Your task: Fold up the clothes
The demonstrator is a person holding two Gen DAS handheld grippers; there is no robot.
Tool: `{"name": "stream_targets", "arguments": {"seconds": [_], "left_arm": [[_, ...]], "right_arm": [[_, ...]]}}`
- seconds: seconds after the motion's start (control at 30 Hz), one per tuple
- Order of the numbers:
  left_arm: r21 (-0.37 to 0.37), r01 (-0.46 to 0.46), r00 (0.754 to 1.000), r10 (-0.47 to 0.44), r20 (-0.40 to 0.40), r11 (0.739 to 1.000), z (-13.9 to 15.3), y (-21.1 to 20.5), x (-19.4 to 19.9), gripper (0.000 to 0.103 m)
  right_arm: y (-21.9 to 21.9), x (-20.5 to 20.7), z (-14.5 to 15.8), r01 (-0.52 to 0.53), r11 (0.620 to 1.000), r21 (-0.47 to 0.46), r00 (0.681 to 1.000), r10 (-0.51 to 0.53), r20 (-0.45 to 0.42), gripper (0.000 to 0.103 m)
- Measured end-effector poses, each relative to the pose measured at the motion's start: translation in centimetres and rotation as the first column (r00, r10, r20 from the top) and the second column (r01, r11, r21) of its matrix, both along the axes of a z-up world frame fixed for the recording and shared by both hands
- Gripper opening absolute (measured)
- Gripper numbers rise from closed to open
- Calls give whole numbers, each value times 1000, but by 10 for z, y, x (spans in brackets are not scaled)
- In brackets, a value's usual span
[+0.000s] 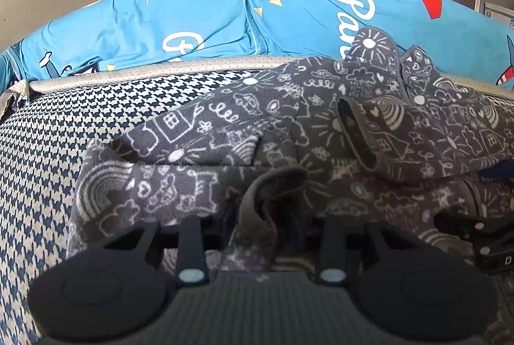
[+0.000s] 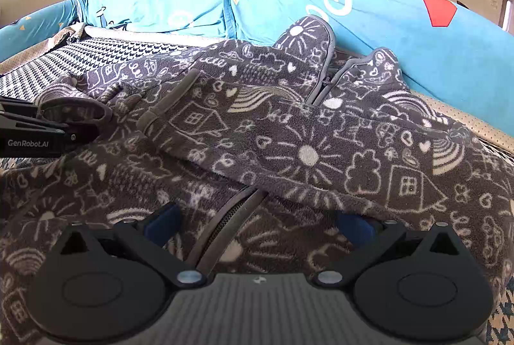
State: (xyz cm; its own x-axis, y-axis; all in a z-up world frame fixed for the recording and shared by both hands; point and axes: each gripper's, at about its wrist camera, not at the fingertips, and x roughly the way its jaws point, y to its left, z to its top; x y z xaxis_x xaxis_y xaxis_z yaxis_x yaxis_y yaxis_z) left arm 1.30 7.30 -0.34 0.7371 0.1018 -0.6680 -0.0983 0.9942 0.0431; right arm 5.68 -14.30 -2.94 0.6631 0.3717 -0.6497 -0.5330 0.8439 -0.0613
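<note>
Left wrist view is showing the left gripper (image 1: 257,216) with its fingers narrowly parted around a raised fold of the grey fleece jacket (image 1: 289,136); whether they are pinching it, I cannot tell. The jacket is lying on the houndstooth seat cushion (image 1: 64,126), collar toward the blue cushion cover (image 1: 192,13). The right gripper (image 2: 257,219) is hovering with fingers wide over the zipper (image 2: 225,226), holding nothing. A loose pinch is risking the fold slipping out, and the sleeve cuff (image 2: 167,107) draped across the front could bunch. The backrest is crowding the collar, leaving little room there.
</note>
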Motion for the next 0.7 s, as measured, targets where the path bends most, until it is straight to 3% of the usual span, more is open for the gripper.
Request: {"name": "stream_targets", "arguments": {"seconds": [0.5,0.7], "left_arm": [[27,15,1000,-15,19,1000,0,-5,-3,29],[-25,106,992,-105,63,994,19,-27,-13,28]], "right_arm": [[0,0,-1,-1,1000,0,1000,1,0,103],[0,-1,-1,-1,1000,1,1000,1,0,103]]}}
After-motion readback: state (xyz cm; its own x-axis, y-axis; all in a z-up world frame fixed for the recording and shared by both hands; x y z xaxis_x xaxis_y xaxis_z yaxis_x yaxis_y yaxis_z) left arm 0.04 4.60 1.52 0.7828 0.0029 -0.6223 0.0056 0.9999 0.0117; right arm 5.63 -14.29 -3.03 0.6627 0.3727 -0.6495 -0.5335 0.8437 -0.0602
